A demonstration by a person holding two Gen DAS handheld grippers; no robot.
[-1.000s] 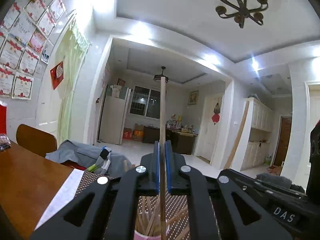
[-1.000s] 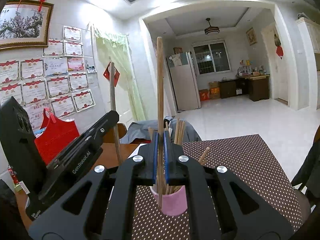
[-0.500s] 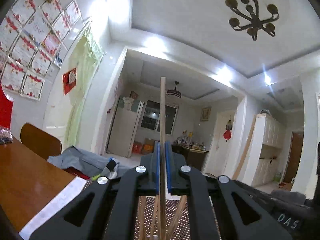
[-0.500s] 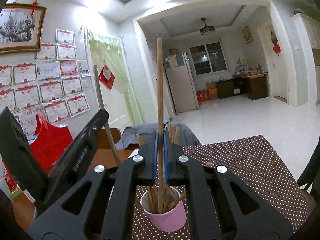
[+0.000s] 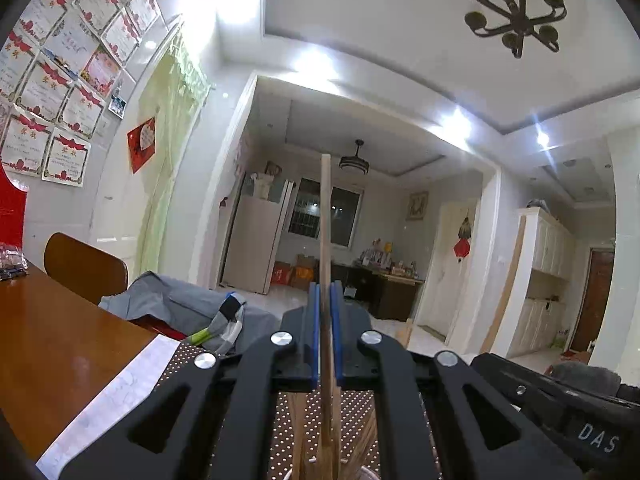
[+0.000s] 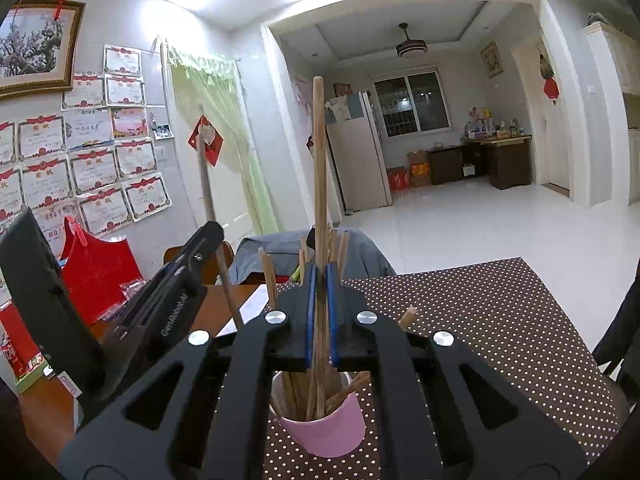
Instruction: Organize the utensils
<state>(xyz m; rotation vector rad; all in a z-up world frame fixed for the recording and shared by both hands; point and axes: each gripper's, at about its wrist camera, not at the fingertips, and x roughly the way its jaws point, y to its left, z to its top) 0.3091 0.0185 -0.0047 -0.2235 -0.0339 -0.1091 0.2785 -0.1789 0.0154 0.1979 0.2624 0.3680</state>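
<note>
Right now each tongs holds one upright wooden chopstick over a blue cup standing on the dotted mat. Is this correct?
Not quite: the cup is pink, not blue, as the right wrist view shows. The rest holds: the right tongs and the left tongs each clamp one upright chopstick over it, on the dotted mat.

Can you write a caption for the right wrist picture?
Right tongs hold a chopstick upright over the pink cup.

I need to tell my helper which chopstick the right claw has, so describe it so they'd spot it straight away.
Find the dotted brown tablecloth, then the pink cup of wooden chopsticks standing on it. The one you want is the chopstick pinched upright in the right claw: it rises far above all the others in the cup.
</note>
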